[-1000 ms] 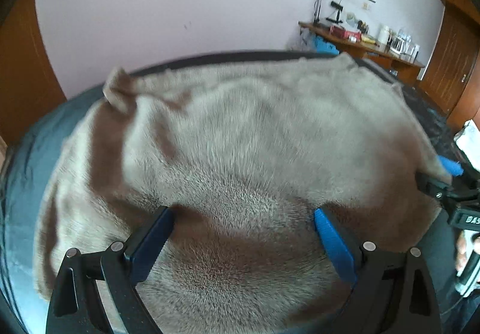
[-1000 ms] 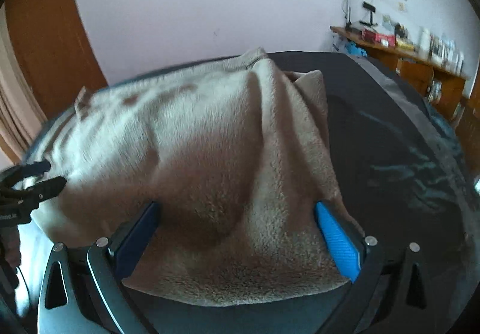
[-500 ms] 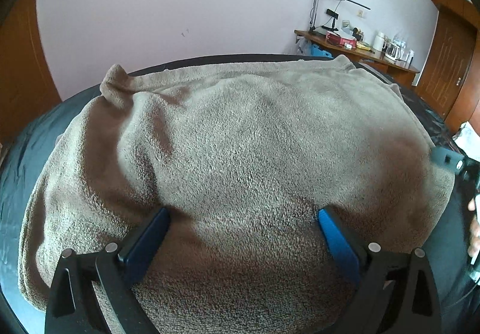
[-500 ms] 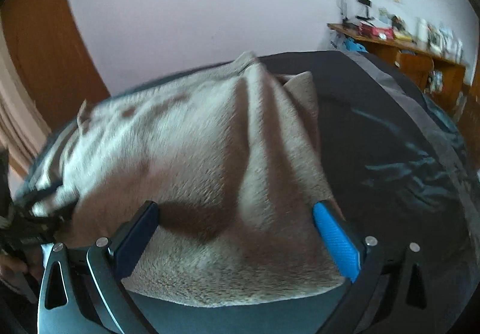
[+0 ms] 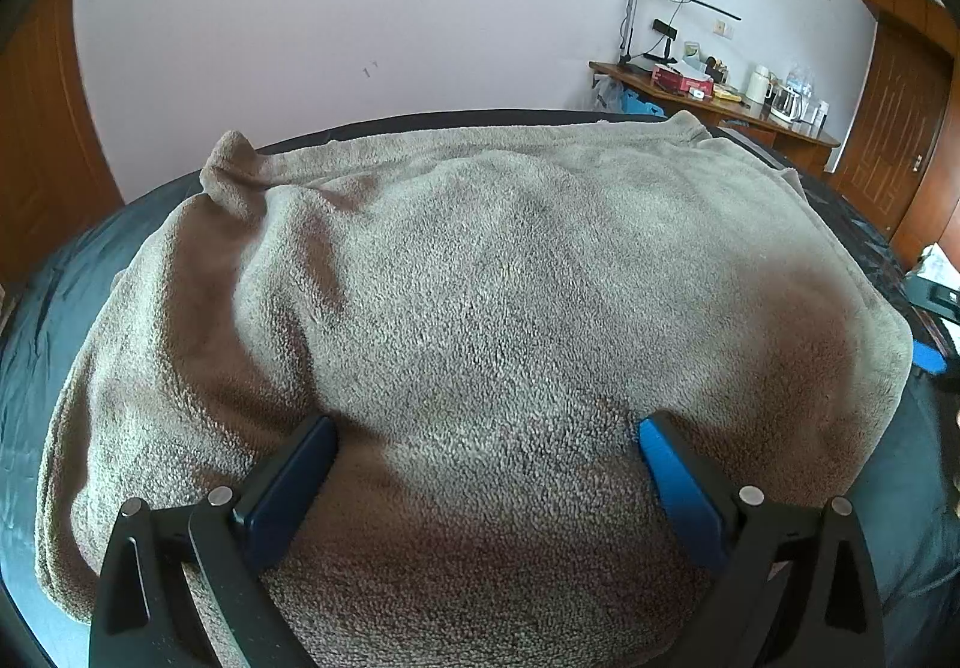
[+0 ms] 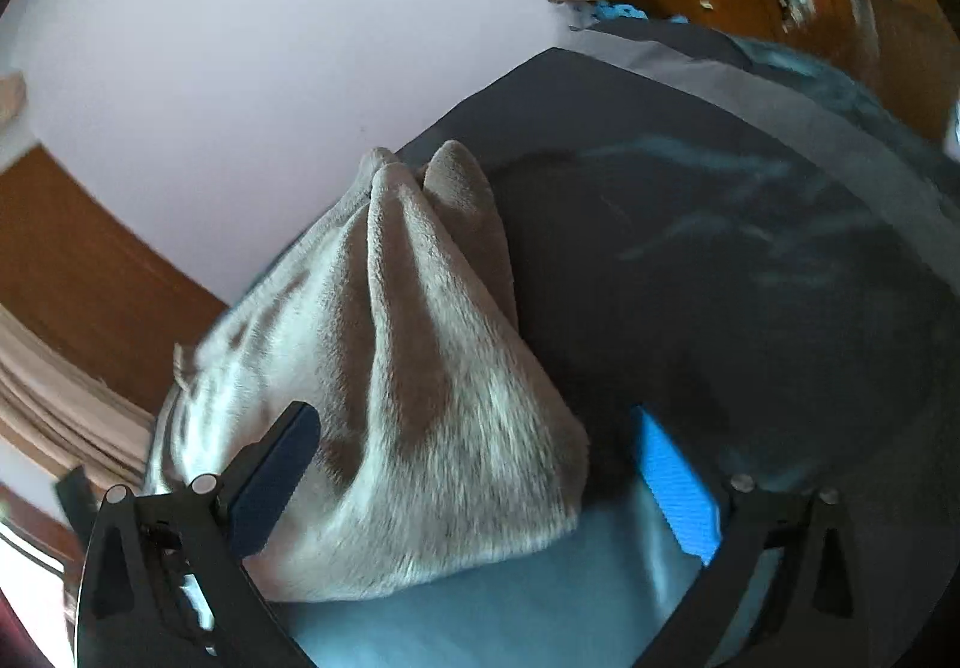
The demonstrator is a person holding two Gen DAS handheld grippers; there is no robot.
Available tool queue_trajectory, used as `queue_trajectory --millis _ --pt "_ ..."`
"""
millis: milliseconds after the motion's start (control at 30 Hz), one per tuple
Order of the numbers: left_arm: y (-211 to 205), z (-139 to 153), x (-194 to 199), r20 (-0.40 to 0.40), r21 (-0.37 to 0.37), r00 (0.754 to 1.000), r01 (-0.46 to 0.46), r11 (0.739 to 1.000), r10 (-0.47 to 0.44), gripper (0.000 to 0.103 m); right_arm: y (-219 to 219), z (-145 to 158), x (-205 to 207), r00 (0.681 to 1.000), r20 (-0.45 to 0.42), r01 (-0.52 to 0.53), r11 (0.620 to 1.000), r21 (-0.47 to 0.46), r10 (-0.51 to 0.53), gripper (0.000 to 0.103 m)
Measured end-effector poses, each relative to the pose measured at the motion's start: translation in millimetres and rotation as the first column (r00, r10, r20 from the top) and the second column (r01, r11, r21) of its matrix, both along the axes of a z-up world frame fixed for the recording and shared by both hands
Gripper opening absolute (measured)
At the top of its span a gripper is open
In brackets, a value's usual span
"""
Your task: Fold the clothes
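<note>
The fleece [image 5: 480,320] lies spread on the dark bed [image 5: 54,308] and fills the middle of the left view. The left claw [image 5: 483,464] stands wide open over its near edge. The right claw [image 6: 474,464] is open too, the fleece corner between its fingers [image 6: 672,482] at lower centre.

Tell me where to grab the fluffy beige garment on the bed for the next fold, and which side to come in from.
Probably take the beige garment at its near right corner, coming in low from the near edge with the right gripper. There the hem ends in a thick rounded fold on the dark sheet, with bare sheet beside it, and the open jaws already straddle it.
</note>
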State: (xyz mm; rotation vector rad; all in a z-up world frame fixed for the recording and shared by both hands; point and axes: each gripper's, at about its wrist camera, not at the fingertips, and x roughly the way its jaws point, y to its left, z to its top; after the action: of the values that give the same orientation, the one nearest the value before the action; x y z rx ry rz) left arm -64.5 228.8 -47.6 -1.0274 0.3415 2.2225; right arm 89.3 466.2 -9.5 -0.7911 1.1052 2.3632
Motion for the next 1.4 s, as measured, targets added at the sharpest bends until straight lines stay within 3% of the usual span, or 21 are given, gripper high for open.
queue_trajectory --millis 167,300,433,533,633,700,767,1000,1200,1300,1400 --pt "-1 0 0 0.001 0.002 1.000 0.000 1.000 0.000 0.102 -7 -1 33 0.997 -0.049 0.053 0.994 -0.092 -0.058 0.102" --pt "-1 0 0 0.001 0.003 1.000 0.000 1.000 0.000 0.102 -18 -3 32 0.997 -0.068 0.014 0.988 -0.157 -0.025 0.102" --pt "-2 0 0 0.002 0.006 1.000 0.001 1.000 -0.001 0.102 -33 0 8 0.999 -0.046 -0.027 0.990 -0.142 0.021 0.102" --pt "-2 1 0 0.003 0.007 1.000 0.002 1.000 -0.002 0.102 -38 2 -5 0.999 -0.033 0.013 0.995 -0.102 -0.017 0.102" --pt "-2 1 1 0.004 0.008 1.000 0.001 1.000 -0.001 0.102 -38 0 -8 0.996 -0.032 0.085 0.993 -0.081 -0.088 0.090" --pt "-2 1 1 0.004 0.008 1.000 0.001 1.000 -0.001 0.102 -36 -3 -7 0.988 -0.025 0.149 0.986 -0.075 -0.151 0.059" --pt "-2 1 0 0.005 0.008 1.000 0.001 1.000 -0.001 0.102 -35 -7 -3 0.980 -0.030 0.196 0.977 -0.085 -0.199 0.047" --pt "-2 0 -1 0.006 0.009 1.000 0.002 1.000 -0.002 0.102 -40 -6 0 0.983 -0.034 0.176 0.980 -0.088 -0.179 0.047" --pt "-4 2 -3 0.020 0.018 1.000 0.002 1.000 -0.002 0.102 -45 -3 -8 0.990 -0.031 0.139 0.990 -0.035 -0.141 0.047" --pt "-5 3 -4 0.030 0.025 1.000 0.002 1.000 -0.002 0.102 -45 -4 -5 0.991 -0.040 0.126 0.991 -0.045 -0.128 0.034" --pt "-6 5 -5 0.041 0.032 0.999 0.001 0.999 -0.003 0.102 -50 1 3 0.990 -0.079 0.118 0.992 -0.044 -0.121 0.030"
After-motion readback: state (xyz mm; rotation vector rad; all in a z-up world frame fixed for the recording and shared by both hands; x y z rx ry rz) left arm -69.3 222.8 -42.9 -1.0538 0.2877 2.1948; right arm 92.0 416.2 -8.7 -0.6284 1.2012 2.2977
